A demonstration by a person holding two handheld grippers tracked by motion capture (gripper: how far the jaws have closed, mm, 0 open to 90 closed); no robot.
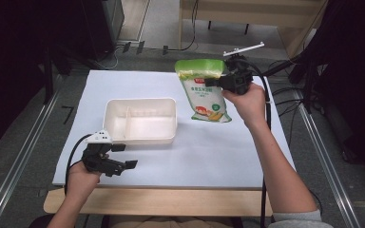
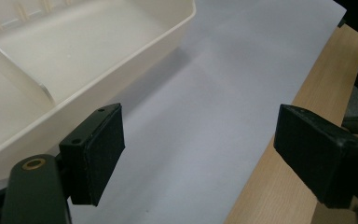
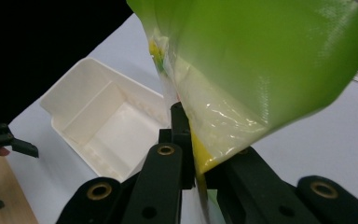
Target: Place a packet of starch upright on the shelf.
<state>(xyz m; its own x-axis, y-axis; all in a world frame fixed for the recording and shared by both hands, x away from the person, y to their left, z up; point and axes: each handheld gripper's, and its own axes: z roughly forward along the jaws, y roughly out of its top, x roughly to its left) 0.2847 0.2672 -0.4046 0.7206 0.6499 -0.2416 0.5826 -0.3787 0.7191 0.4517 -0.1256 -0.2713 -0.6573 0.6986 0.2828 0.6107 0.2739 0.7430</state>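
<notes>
The right tool (image 1: pixel 217 81), upper right of the high view, clamps the green-topped bag (image 1: pixel 204 92), which hangs long axis vertical above the desk (image 1: pixel 218 147). Its own view shows the jaws pinching the bag's edge. The left tool (image 1: pixel 126 156), lower left, gapes empty beside the white tray (image 1: pixel 140 137).

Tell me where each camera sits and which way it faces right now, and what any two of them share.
High view: above the person's side, facing forward and down on the table; forearms, left gripper, right gripper.
Left gripper view: rides that gripper, facing across the table past the white bin; open jaws.
Right gripper view: rides that gripper, jaws shut on the green bag.
Shared: all three show the bin.
</notes>
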